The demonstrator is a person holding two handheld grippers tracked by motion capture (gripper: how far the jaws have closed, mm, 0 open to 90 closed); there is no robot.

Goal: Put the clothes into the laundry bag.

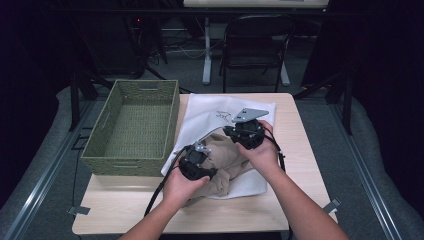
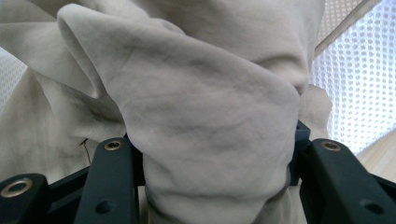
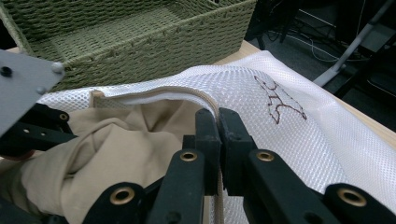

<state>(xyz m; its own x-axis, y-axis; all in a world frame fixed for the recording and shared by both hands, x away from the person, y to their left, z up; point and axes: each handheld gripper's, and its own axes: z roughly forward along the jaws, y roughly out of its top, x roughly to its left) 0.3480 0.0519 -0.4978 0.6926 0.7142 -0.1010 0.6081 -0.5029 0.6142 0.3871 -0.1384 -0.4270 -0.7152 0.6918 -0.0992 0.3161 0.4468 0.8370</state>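
Note:
A white mesh laundry bag (image 1: 210, 115) lies on the wooden table, its opening toward me, with a beige garment (image 1: 220, 157) partly inside its mouth. My left gripper (image 1: 196, 162) is shut on a thick bunched fold of the beige garment (image 2: 205, 140), which bulges between its black jaws. My right gripper (image 1: 245, 132) is shut on the mesh bag's top rim (image 3: 205, 100), holding that edge up over the garment (image 3: 116, 144). A small brown embroidered mark (image 3: 278, 100) sits on the mesh bag (image 3: 299, 135).
A green woven basket (image 1: 132, 125) stands empty at the table's left, beside the bag. The table's bare wood (image 1: 295, 150) runs along the right and front edges. A black chair (image 1: 255, 45) and a desk leg stand beyond the far edge.

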